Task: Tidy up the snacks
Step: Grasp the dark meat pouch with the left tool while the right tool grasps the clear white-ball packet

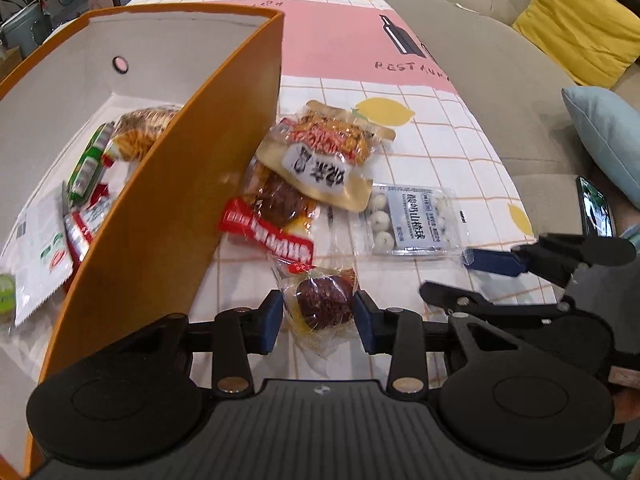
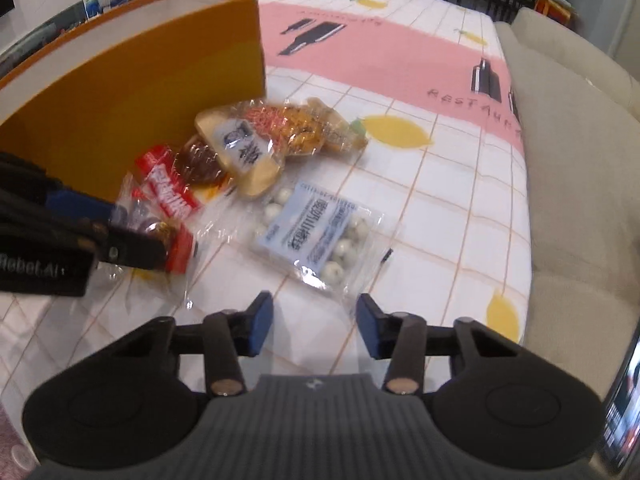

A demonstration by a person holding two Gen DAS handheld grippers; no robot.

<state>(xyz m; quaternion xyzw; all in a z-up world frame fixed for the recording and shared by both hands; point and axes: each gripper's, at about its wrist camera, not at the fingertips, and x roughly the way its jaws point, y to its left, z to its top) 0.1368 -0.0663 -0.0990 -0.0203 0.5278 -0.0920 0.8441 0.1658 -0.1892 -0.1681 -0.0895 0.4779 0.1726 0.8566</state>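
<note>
My left gripper [image 1: 318, 316] is shut on a clear packet with a dark brown cake [image 1: 324, 304], just above the tablecloth; it also shows in the right wrist view [image 2: 156, 228]. My right gripper [image 2: 314, 320] is open and empty, just short of a clear packet of white balls [image 2: 316, 236], also in the left wrist view [image 1: 412, 218]. A red-labelled brown cake packet [image 1: 272, 216] and a tan nut snack bag [image 1: 328, 156] lie beside the orange box [image 1: 168, 216]. Several snack packets [image 1: 88, 184] lie inside the box.
The lemon-print tablecloth [image 2: 440, 184] covers the table, with a beige sofa [image 2: 580, 160] along its right edge. A phone [image 1: 596, 208] lies on the sofa near a blue cushion [image 1: 604, 128] and a yellow cushion [image 1: 580, 20].
</note>
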